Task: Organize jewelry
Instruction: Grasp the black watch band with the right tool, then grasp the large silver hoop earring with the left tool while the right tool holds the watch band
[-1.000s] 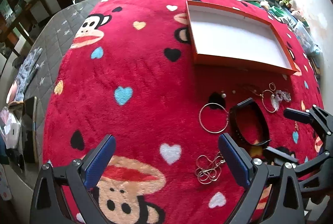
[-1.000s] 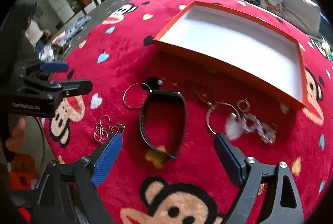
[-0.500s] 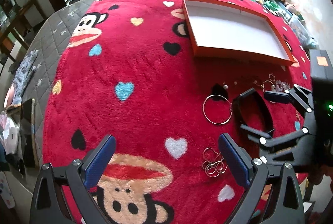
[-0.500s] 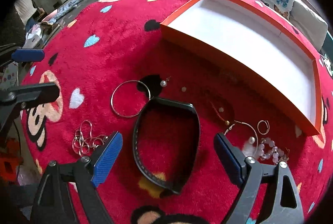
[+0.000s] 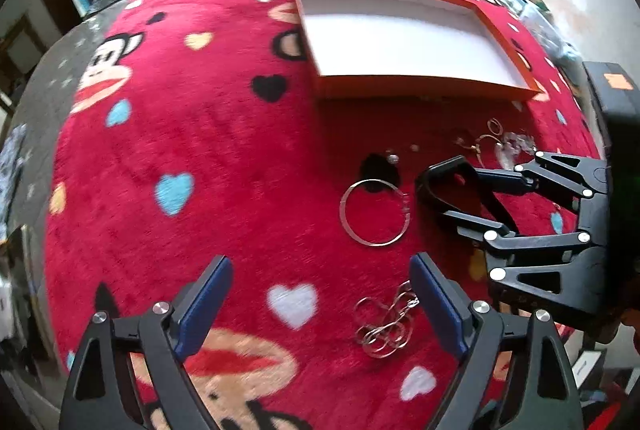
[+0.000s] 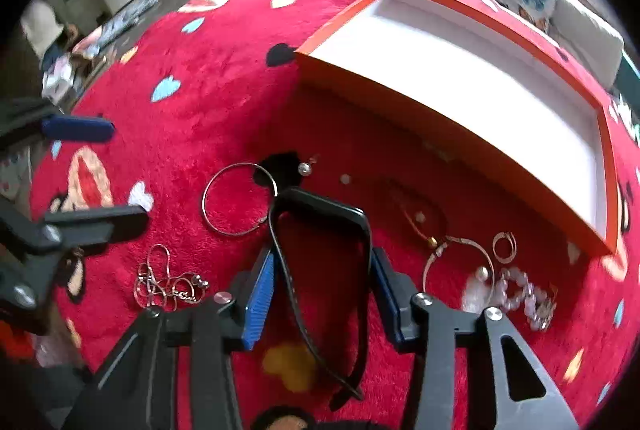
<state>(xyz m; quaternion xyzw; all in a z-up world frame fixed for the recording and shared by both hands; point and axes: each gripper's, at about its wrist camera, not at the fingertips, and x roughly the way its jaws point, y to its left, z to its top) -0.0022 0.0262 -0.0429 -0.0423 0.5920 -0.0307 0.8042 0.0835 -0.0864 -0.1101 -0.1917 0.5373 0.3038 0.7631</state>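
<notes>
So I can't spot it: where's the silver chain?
In the left wrist view, the silver chain lies bunched on the red blanket, below the silver hoop.

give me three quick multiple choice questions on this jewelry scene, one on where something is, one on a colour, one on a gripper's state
1. Where does the big silver hoop lie?
A. inside the tray
B. on the red blanket, left of the black band
C. on the pillows

2. What colour are the outer walls of the tray?
A. orange
B. green
C. black

3. How does the right gripper stand?
A. wide open, far above everything
B. shut on the chain
C. closed in around the black band, a finger at each side

Key: 1 B, the hoop rests on the blanket beside the band. 2 A, the rim is orange around a white inside. 3 C, the blue pads flank the band.
</notes>
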